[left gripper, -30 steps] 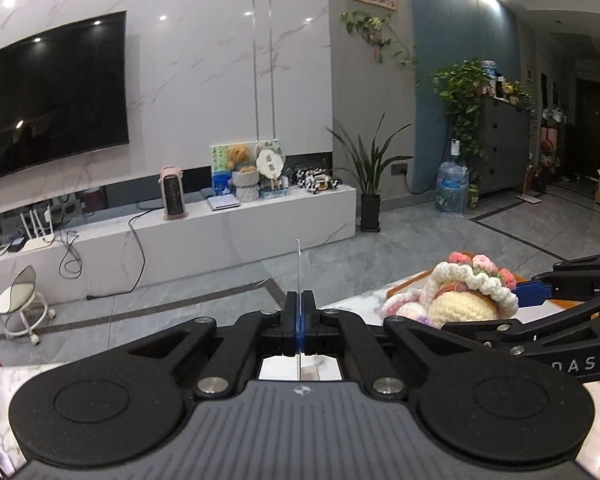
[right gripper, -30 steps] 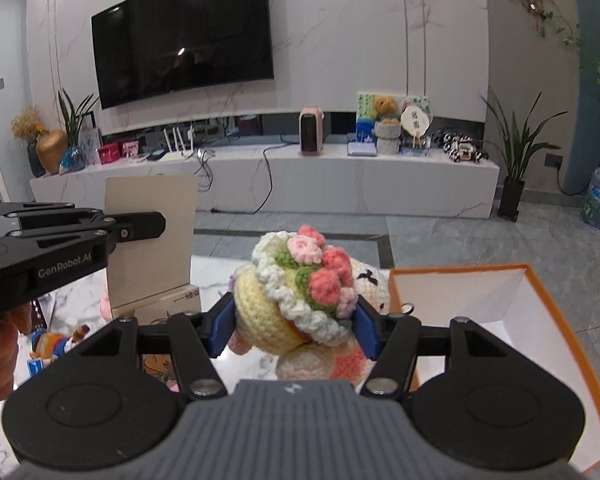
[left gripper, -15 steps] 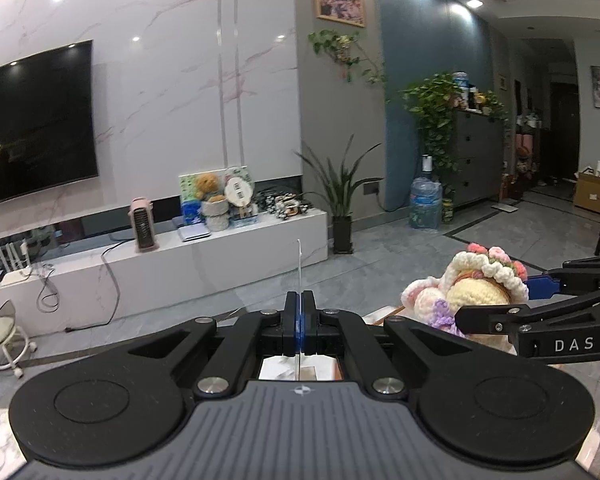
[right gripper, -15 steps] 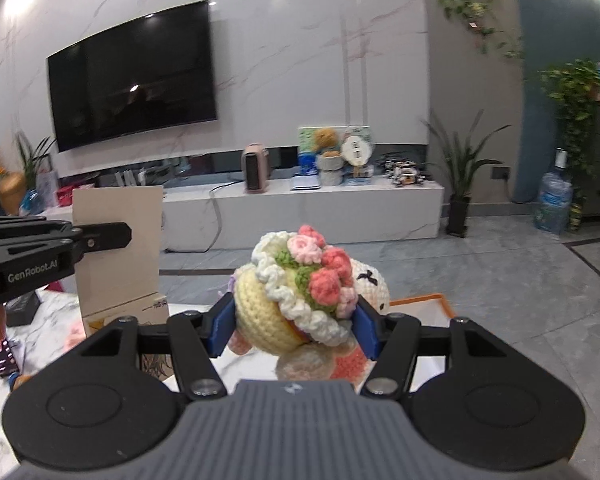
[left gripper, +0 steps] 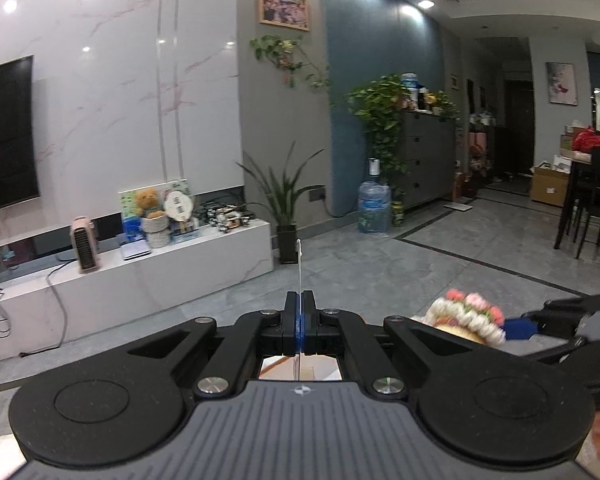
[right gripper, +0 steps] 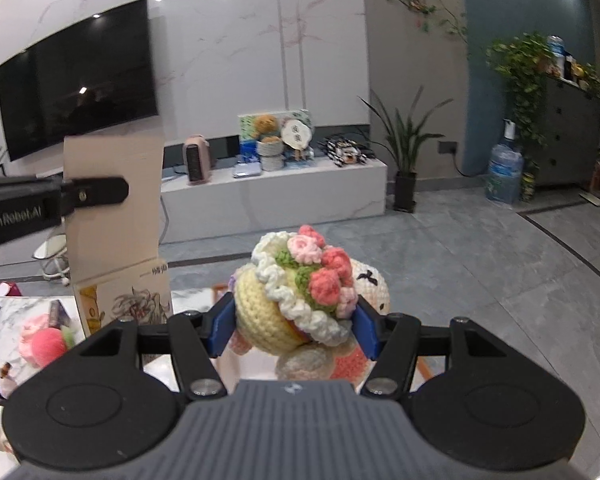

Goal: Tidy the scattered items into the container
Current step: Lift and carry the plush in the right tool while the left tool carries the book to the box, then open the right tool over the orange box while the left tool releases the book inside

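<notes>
In the left wrist view, the left gripper is pressed tight on one thin card, seen edge-on as a bare white line. The right gripper enters at right, its body cut off by the frame, carrying the one crochet doll.

In the right wrist view, that doll sits clamped between the blue pads, hiding most of the table. The card shows broadside; small toys at left are too blurred to count.
</notes>
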A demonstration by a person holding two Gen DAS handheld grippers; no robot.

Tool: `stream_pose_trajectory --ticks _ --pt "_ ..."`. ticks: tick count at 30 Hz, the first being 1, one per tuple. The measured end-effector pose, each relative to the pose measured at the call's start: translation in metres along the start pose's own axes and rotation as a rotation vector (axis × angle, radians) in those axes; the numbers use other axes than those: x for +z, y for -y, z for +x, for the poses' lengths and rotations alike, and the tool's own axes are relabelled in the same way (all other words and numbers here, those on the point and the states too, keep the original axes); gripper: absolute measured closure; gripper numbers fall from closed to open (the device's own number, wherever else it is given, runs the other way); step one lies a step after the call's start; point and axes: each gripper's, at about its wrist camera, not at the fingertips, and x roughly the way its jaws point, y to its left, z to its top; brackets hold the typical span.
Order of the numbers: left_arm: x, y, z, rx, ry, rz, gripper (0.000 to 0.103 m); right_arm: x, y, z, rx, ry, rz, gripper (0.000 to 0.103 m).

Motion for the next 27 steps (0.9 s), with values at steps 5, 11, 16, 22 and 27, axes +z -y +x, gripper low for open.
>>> stream_pose_trajectory --ticks 5,11,16,22,27 --pt "0.004 0.019 0.014 -0.048 0.004 -0.006 0.103 -0.011 0.012 0.008 -0.029 -0.042 0.011 0.040" --pt "0.002 0.033 0.038 -0.087 -0.015 -0.015 0.103 -0.023 0.023 0.021 -0.044 -0.085 0.028 0.040" --pt "-0.011 0.037 0.055 -0.100 -0.059 -0.011 0.103 -0.031 0.026 0.029 -0.049 -0.119 0.023 0.040" --pt "-0.033 0.040 0.072 -0.122 -0.121 -0.017 0.103 -0.035 0.031 0.041 -0.063 -0.154 0.015 0.040" --pt "-0.046 0.040 0.082 -0.140 -0.164 -0.029 0.103 -0.039 0.033 0.049 -0.079 -0.183 0.007 0.040"
